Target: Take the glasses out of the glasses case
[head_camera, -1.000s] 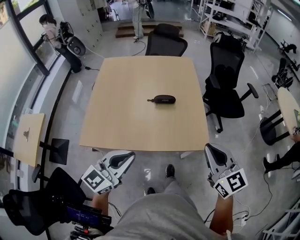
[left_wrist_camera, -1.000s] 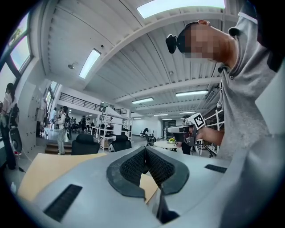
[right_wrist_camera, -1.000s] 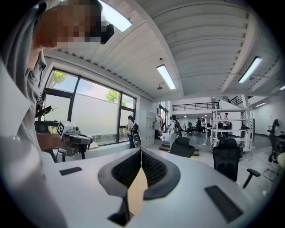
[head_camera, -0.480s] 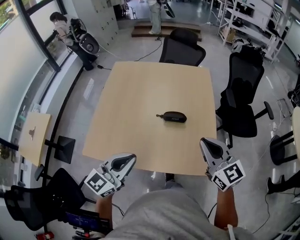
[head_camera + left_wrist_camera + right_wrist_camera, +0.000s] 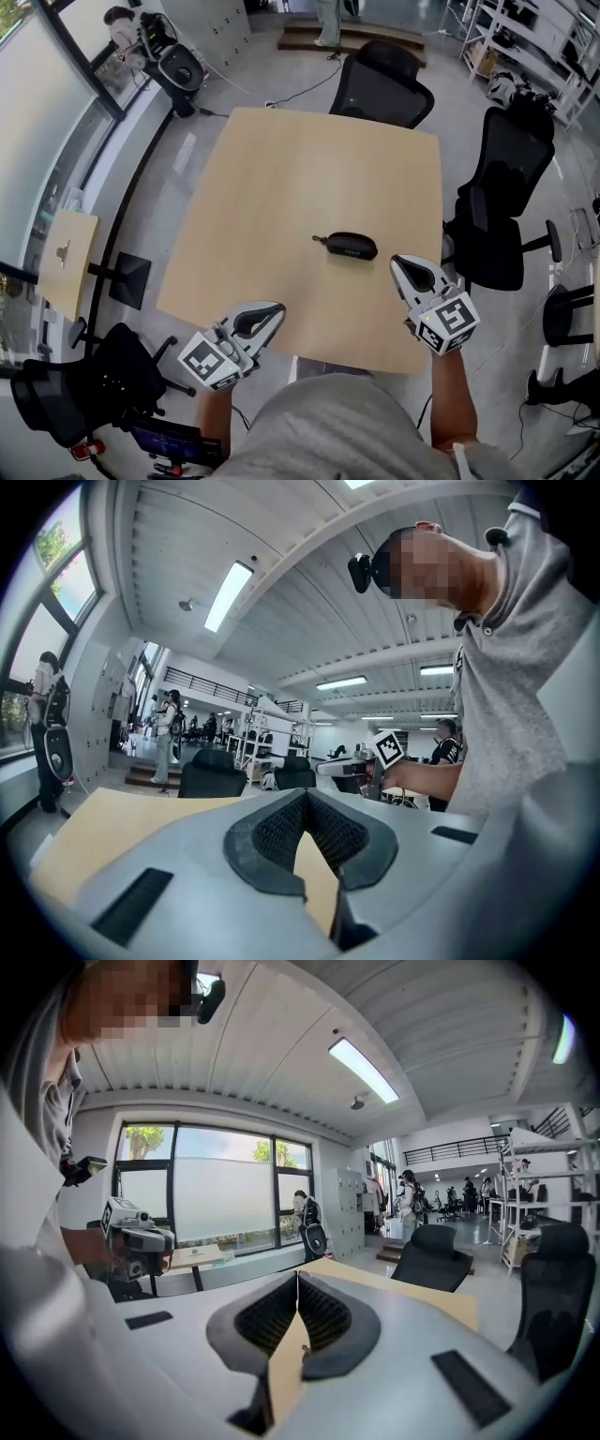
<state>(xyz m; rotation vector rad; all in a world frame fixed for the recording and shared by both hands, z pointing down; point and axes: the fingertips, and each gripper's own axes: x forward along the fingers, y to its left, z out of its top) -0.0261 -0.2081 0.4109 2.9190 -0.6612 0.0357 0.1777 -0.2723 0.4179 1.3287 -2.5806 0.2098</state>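
Note:
A black zipped glasses case (image 5: 352, 246) lies shut on the light wooden table (image 5: 281, 187), a little right of its middle. My left gripper (image 5: 273, 308) hangs over the table's near edge, left of and nearer than the case. Its jaws meet at the tips with nothing between them (image 5: 305, 793). My right gripper (image 5: 398, 263) is just right of the case and slightly nearer, not touching it. It is shut and empty too (image 5: 297, 1277). The glasses are hidden inside the case.
Black office chairs stand at the table's far side (image 5: 384, 84) and right side (image 5: 506, 187), and another at the lower left (image 5: 84, 394). A small wooden side table (image 5: 61, 262) is at the left by the windows. People stand far off at the back.
Both grippers have come forward from off the table to over its near edge, closing in on the case. The case has not moved. Both stay shut.

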